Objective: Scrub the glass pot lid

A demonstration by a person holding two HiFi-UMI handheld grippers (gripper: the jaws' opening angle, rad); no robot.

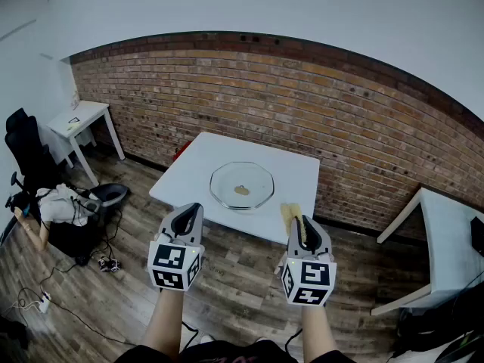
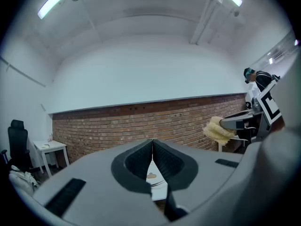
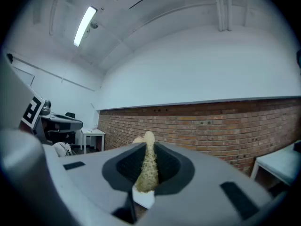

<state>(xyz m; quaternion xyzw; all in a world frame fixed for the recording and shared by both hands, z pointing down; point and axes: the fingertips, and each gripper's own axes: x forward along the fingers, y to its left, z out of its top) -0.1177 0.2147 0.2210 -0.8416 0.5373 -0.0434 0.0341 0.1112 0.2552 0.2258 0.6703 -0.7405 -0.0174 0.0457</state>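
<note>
The glass pot lid (image 1: 241,184) lies flat on a white table (image 1: 189,174) in front of a brick wall, with a yellowish smear at its middle. Both grippers hang level in front of the table's near edge, short of the lid. My left gripper (image 1: 193,209) is shut with nothing between its jaws; through them a strip of the lid (image 2: 152,176) shows. My right gripper (image 1: 297,221) is shut on a yellow scrub sponge (image 1: 290,215), which is squeezed thin between the pads and sticks out past the tips (image 3: 148,161). The left gripper view also catches the sponge (image 2: 217,130).
A small white side table (image 1: 79,119) stands at the far left, with a black office chair (image 1: 29,151) and a heap of bags and cables (image 1: 68,206) on the wooden floor. Another white table (image 1: 446,233) stands at the right. A person (image 2: 257,81) is at the right.
</note>
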